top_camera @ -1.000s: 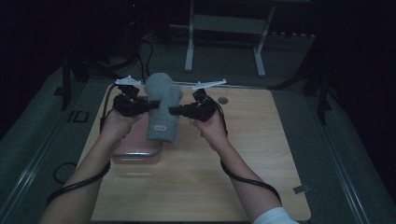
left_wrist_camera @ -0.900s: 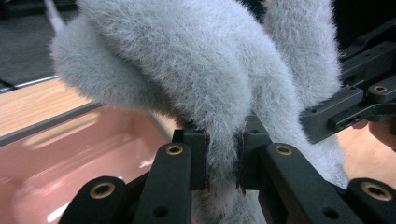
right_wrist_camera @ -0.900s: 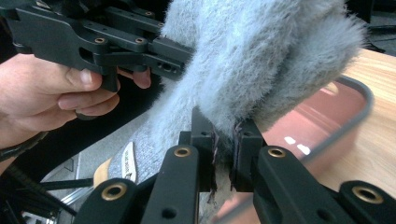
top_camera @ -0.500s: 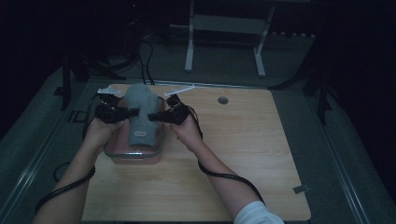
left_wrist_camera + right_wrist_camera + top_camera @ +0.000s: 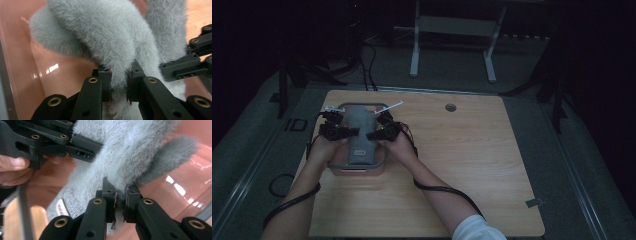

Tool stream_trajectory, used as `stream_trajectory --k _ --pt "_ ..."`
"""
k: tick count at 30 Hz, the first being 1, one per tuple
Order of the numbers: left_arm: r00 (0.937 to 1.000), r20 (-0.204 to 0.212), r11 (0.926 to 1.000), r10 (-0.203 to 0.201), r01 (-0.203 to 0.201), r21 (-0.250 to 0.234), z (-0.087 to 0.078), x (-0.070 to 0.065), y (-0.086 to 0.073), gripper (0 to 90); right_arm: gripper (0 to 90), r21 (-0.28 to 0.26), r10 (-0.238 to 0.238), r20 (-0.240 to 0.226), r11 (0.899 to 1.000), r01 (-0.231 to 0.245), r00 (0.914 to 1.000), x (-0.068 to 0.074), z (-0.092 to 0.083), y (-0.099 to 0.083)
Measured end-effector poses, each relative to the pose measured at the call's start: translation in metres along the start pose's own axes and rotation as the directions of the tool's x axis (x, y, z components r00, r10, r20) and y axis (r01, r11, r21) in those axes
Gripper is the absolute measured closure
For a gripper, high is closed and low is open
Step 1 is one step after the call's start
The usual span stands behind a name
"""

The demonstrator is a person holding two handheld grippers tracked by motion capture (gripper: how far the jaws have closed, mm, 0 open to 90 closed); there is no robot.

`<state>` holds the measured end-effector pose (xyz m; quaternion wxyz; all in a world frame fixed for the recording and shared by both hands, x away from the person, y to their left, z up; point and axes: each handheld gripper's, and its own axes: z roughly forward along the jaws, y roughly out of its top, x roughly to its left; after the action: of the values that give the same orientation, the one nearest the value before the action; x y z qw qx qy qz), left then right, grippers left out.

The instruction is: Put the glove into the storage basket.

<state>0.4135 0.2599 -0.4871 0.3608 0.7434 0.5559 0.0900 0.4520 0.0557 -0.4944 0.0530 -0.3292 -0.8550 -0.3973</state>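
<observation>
A fluffy grey sock (image 5: pixel 358 131) with a small label (image 5: pixel 61 208) hangs between my two grippers, down inside a pinkish-brown tub (image 5: pixel 358 172) at the table's left. My left gripper (image 5: pixel 353 132) is shut on its left side, where the pads pinch the fur (image 5: pixel 119 80). From the right, my right gripper (image 5: pixel 370 135) is shut on the other side (image 5: pixel 120 195). The sock (image 5: pixel 107 32) bulges above the jaws against the glossy tub wall (image 5: pixel 57 72). Each gripper view catches the other gripper close by: the right one (image 5: pixel 192 57), the left one (image 5: pixel 57 140).
The wooden table (image 5: pixel 472 160) stretches bare to the right, with a round cable hole (image 5: pixel 450 107) near its far edge. A metal stand (image 5: pixel 452 30) is on the floor behind. Cables trail from both grippers along the forearms.
Both hands have come down and to the left with the sock between them. It hung above the table's middle before; now it sits low in the tub.
</observation>
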Motion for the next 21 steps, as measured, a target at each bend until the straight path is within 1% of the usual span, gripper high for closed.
stream_trajectory --k 1,4,5,7,9,10,11,13,15,17,18,20,21 --pt "1.0 -0.003 1.0 -0.002 0.002 -0.001 0.001 0.0 0.0 78.5 82.5 0.006 -0.002 0.011 1.0 0.002 0.9999 0.001 0.0 0.001" --pt "0.9993 -0.029 0.9996 0.026 -0.025 0.008 0.007 -0.004 0.0 78.4 82.2 0.035 -0.003 0.041 0.999 0.002 0.9992 0.002 0.002 0.003" --pt "0.9987 -0.038 0.9993 0.034 -0.033 0.02 0.009 -0.005 0.001 78.4 82.0 0.046 0.003 0.046 0.999 -0.005 0.999 0.002 0.003 0.004" --pt "0.9986 -0.045 0.9988 0.027 -0.026 0.041 0.014 -0.005 0.001 78.3 81.0 0.067 0.019 0.055 0.998 -0.023 0.9983 0.0 0.006 0.004" --pt "0.9977 -0.058 0.9964 0.035 -0.03 0.08 0.02 -0.005 0.002 78.2 80.1 0.09 0.019 0.066 0.996 -0.025 0.9977 -0.001 0.01 0.003" --pt "0.9976 -0.061 0.9956 0.032 -0.027 0.09 0.023 -0.006 0.002 77.9 80.2 0.104 0.017 0.078 0.994 -0.025 0.9968 -0.001 0.013 0.003" --pt "0.9977 -0.063 0.9952 0.024 -0.018 0.096 0.025 -0.006 0.002 77.8 80.1 0.112 0.003 0.093 0.994 -0.014 0.9957 0.0 0.013 0.003" --pt "0.997 -0.073 0.9932 0.027 -0.018 0.115 0.028 -0.006 0.003 77.2 79.7 0.129 -0.013 0.12 0.992 -0.003 0.9927 0.002 0.015 0.004" --pt "0.995 -0.094 0.9913 0.033 -0.021 0.13 0.032 -0.008 0.003 75.7 78.8 0.134 -0.022 0.126 0.991 0.005 0.9918 0.003 0.015 0.005" --pt "0.9917 -0.121 0.9885 0.045 -0.027 0.149 0.035 -0.01 0.003 70.9 73.3 0.149 -0.03 0.124 0.989 0.011 0.9919 0.004 0.016 0.007" --pt "0.9902 -0.133 0.9891 0.041 -0.022 0.146 0.035 -0.01 0.003 67.9 69.3 0.155 -0.042 0.125 0.988 0.022 0.9912 0.004 0.016 0.007" --pt "0.9889 -0.146 0.9924 0.03 -0.012 0.122 0.033 -0.009 0.003 61.1 61.1 0.155 -0.055 0.124 0.987 0.035 0.9908 0.006 0.014 0.009" --pt "0.9888 -0.147 0.9941 0.026 -0.01 0.108 0.032 -0.008 0.003 58.1 56.9 0.143 -0.046 0.109 0.989 0.03 0.9929 0.005 0.012 0.009"
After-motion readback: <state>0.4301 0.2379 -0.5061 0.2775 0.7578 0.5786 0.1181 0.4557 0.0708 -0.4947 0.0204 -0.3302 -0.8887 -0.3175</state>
